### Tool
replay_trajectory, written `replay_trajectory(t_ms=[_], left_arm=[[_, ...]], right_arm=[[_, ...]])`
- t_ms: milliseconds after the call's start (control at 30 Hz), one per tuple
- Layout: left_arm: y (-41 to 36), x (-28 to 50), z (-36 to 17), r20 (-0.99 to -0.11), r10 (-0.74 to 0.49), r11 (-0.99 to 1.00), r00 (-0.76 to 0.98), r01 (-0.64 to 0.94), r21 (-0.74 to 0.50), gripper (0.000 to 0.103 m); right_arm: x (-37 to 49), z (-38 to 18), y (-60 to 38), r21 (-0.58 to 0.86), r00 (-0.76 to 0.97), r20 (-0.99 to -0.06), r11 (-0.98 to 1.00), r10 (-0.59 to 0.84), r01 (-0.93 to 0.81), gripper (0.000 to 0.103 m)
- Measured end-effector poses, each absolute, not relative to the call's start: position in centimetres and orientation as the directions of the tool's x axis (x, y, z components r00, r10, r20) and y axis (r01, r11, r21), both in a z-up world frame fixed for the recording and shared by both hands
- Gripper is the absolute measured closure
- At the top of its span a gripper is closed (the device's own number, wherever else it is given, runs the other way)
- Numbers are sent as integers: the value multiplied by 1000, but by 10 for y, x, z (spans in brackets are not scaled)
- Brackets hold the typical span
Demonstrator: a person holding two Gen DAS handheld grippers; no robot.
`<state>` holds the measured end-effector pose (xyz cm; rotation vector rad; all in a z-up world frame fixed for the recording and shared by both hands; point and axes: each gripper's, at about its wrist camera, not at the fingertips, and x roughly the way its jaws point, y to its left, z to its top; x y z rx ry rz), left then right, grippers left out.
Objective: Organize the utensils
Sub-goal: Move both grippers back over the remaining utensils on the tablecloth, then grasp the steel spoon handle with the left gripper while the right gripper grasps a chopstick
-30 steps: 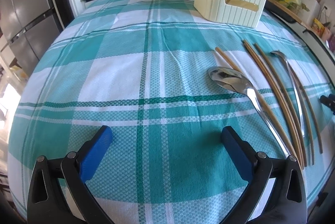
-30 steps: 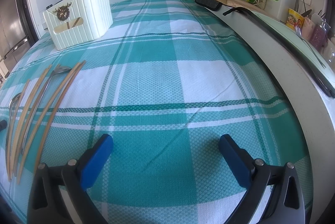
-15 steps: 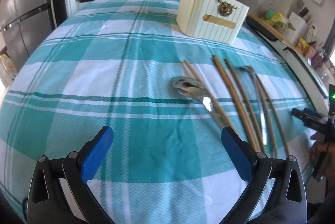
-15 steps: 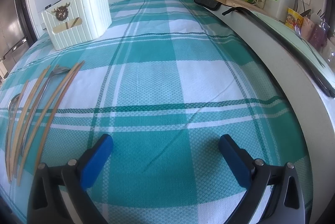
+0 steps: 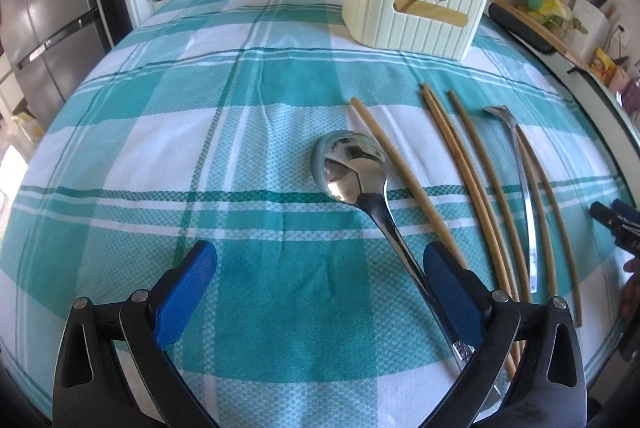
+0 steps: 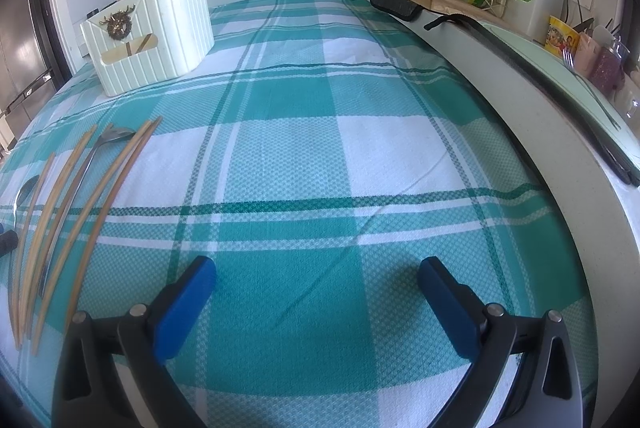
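We judge pickup pending: left tool (image 5: 316,280) gapes beside the spoon (image 5: 354,168) on the desk; right tool (image 6: 316,288) spread, empty. Next: straddle handle, carry to holder (image 5: 416,12).

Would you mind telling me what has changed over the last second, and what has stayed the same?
The left gripper has swung right and closed in on the spoon, whose handle now runs beside its right finger; its jaws are open and nothing is gripped. The right gripper has stayed put, open. The spoon, chopsticks, fork and cream holder lie unmoved.
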<state>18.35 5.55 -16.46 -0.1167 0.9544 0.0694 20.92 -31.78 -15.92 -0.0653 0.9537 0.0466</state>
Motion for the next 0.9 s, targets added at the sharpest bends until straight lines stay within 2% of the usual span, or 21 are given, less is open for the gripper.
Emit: replay_trajectory(t_ms=[133,233,300,400,533,767,900], left_arm=[[58,184,-163,-823,7,991,568,-113,-69,1],[55,185,-162,-824,-3,991,566,-109,-79,1],[52,187,-161,-824,-14,990,567,-106,-90,1],[46,189,-161,-827,-2,991,563,-112,-79,1],[42,186,-163,-834,28,991,551,-125,-49,1],[59,175,-159,-844,39,993,535,-117,-29,1],[65,179,-156,-849,5,992,528,-108,-62,1]], right_arm=[[197,-146,-306,-34,619,-785,996,22,-79,0],[185,-130,-286,140,615,-763,980,197,-141,0],[182,-125,-263,182,602,-755,965,261,-191,3],[188,-129,-225,127,565,-779,951,272,-282,15],[194,-151,-196,-8,514,-839,941,178,-338,47],[181,-147,-208,-113,541,-837,939,86,-324,48],[178,-145,-220,-104,522,-849,945,78,-310,48]])
